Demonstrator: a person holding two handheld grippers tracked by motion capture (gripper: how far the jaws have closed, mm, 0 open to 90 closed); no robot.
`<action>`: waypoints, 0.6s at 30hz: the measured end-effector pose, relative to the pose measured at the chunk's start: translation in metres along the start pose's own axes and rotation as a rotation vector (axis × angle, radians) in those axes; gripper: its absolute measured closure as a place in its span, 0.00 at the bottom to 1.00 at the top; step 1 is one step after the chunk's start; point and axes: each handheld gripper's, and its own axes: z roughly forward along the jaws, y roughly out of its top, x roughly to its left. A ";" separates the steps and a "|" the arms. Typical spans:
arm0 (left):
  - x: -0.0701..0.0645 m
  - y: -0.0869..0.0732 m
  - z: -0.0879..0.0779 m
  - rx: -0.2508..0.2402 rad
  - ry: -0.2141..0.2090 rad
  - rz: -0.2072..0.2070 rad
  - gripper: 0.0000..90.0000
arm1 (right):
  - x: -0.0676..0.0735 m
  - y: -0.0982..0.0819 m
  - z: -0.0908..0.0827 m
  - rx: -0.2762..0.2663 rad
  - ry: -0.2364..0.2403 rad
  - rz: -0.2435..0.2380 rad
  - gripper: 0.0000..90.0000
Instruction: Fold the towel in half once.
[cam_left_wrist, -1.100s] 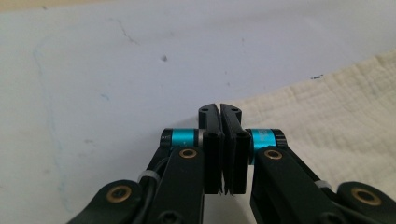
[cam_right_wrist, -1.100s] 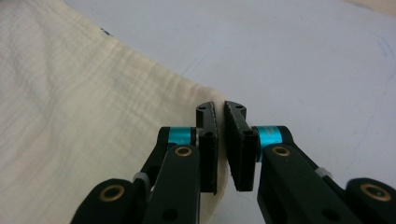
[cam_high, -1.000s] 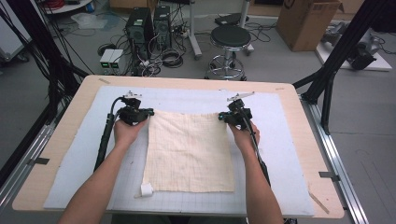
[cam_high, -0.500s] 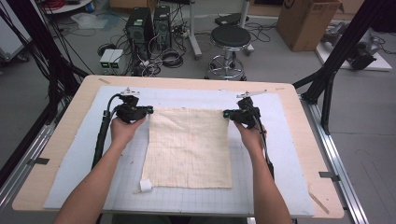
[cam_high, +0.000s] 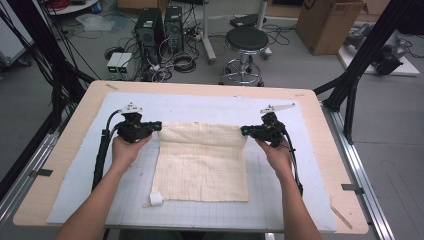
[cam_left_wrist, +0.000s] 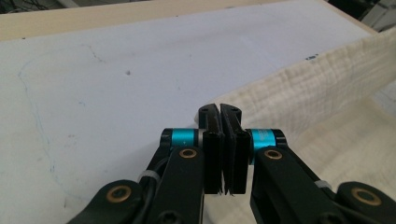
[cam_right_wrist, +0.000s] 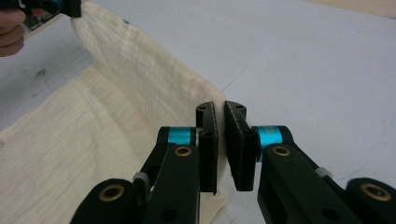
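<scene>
Both grippers moved apart w/ cloth corners pinched between jaws.

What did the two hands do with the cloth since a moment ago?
Both hands moved outward and slightly up, so the left gripper and right gripper now stand wider apart. Each stays shut on a far corner of the cloth, whose far edge has been pulled taut and lifted off the mat into a raised fold. The near part of the cloth lies flat as before, and the small white tag at its near left corner has not moved.
</scene>
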 end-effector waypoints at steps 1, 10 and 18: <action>-0.001 -0.002 -0.003 0.008 -0.002 0.009 0.97 | 0.002 0.000 -0.001 -0.009 0.004 -0.002 0.93; -0.012 -0.020 -0.020 0.005 -0.067 0.024 0.97 | 0.017 -0.015 -0.006 -0.002 0.043 -0.023 0.93; -0.024 -0.031 -0.029 0.012 -0.099 0.059 0.97 | 0.022 -0.029 -0.015 -0.012 0.053 -0.033 0.93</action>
